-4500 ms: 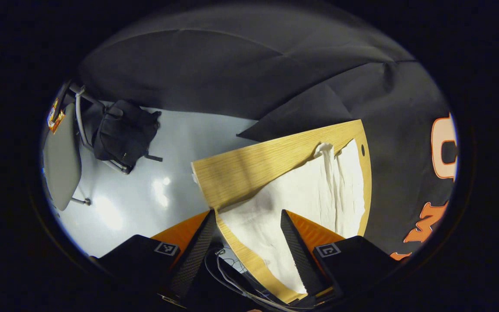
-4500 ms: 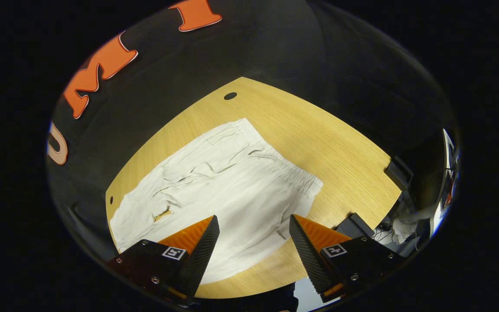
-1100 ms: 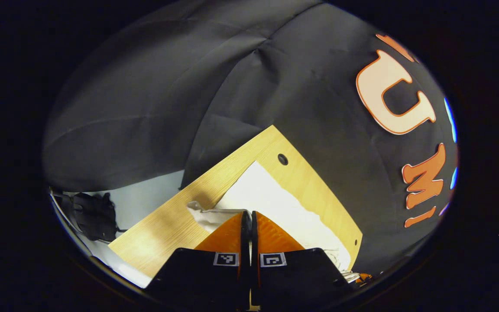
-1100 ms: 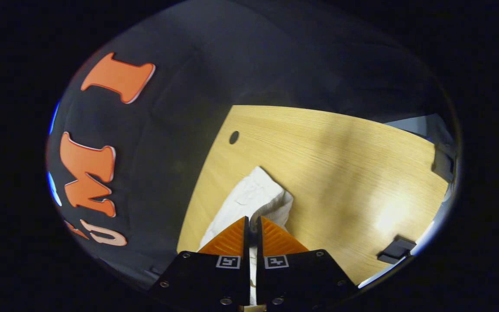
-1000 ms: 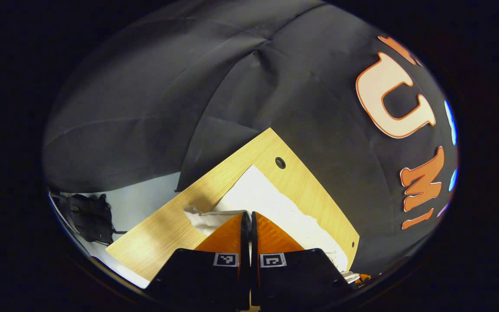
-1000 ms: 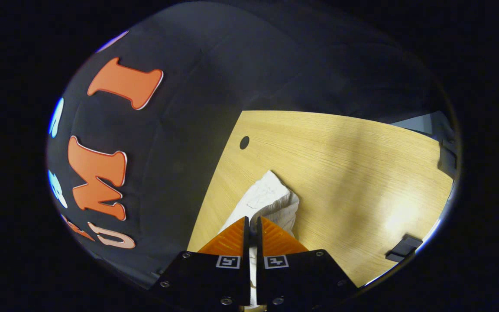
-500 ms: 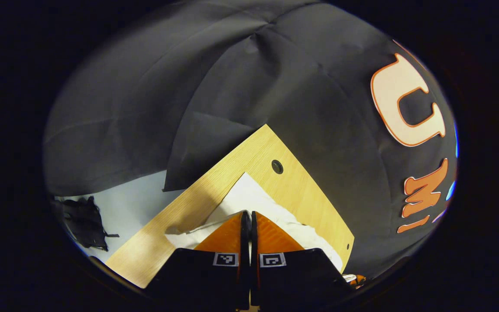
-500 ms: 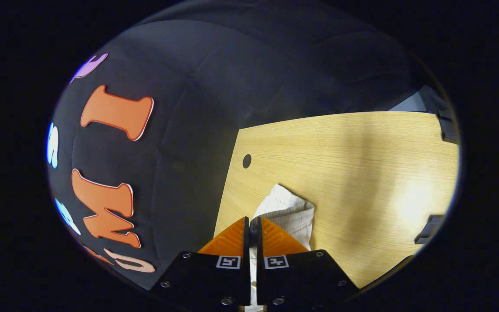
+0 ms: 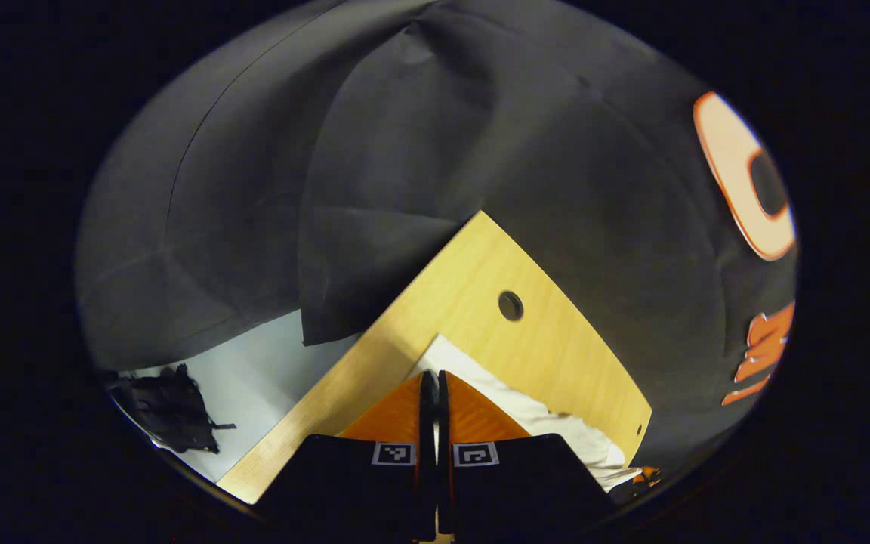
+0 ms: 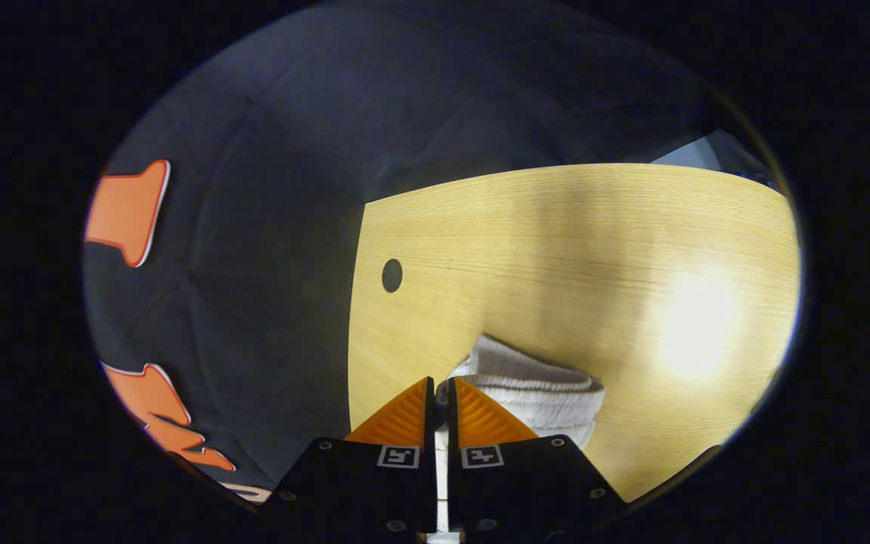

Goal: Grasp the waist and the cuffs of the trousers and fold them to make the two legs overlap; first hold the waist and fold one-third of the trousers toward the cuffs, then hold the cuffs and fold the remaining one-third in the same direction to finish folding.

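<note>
In the left gripper view, the left gripper point(image 9: 430, 393) has its fingers pressed together on a cuff corner of the white trousers point(image 9: 548, 419), which lie along the far edge of the table point(image 9: 473, 264) near a round hole point(image 9: 510, 305). Off the table's left edge, a dark bag point(image 9: 167, 408) sits on the pale floor point(image 9: 269, 355).

In the right gripper view, the right gripper point(image 10: 441, 397) has its fingers pinching the elastic waist point(image 10: 533, 393), bunched and raised just above the wood beside another round hole point(image 10: 391, 275).

This looks like the first step, doubling the trousers so one leg lands on the other. The next move calls for carrying both pinched ends across together, level and taut, then laying them down edge to edge.

The trousers' long axis seems to run along the far table edge, cuffs toward the left gripper, waist toward the right.
</note>
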`<move>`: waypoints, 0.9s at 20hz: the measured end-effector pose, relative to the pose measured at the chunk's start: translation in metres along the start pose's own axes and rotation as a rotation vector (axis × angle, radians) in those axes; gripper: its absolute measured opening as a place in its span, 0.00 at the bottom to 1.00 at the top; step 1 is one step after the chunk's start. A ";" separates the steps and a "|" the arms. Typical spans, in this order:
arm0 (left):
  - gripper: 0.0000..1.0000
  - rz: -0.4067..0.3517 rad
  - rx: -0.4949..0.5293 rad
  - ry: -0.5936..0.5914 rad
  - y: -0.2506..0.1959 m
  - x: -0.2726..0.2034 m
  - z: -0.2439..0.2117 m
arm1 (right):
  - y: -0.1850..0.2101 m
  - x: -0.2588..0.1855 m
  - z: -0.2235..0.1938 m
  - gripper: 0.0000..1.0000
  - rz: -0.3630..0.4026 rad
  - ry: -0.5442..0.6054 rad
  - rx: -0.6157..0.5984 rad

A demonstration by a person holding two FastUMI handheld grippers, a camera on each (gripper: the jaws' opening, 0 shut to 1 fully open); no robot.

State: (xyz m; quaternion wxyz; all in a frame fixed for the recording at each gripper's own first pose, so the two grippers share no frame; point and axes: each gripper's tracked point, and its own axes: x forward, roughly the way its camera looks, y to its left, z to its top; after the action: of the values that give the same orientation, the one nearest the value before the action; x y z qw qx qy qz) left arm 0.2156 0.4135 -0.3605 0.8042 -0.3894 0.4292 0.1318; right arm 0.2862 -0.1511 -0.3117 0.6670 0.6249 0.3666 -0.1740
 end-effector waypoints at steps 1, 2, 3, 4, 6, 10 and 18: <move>0.04 0.015 -0.001 0.006 0.001 0.008 0.000 | 0.003 0.012 0.002 0.06 -0.011 -0.005 0.004; 0.04 0.036 0.015 0.014 0.003 0.009 -0.001 | 0.004 0.021 0.002 0.06 -0.027 0.000 -0.002; 0.04 0.052 0.028 0.019 0.003 0.014 -0.002 | 0.005 0.025 0.005 0.04 -0.044 -0.009 -0.010; 0.05 0.059 0.036 0.022 0.001 0.019 -0.004 | 0.006 0.030 0.004 0.05 -0.053 -0.004 -0.027; 0.04 0.057 0.049 0.011 -0.003 0.023 -0.003 | 0.007 0.034 0.007 0.05 -0.059 -0.004 -0.026; 0.08 0.026 0.035 -0.029 -0.012 0.028 0.005 | 0.011 0.032 0.005 0.05 -0.005 0.008 0.000; 0.66 -0.044 0.054 -0.134 -0.040 0.005 0.024 | 0.034 -0.001 0.029 0.24 0.094 -0.096 -0.125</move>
State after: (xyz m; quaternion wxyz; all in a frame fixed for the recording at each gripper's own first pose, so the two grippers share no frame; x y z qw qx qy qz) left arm 0.2546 0.4047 -0.3361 0.8440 -0.3674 0.3691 0.1280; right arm 0.3172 -0.1738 -0.2882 0.7288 0.5896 0.3146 -0.1491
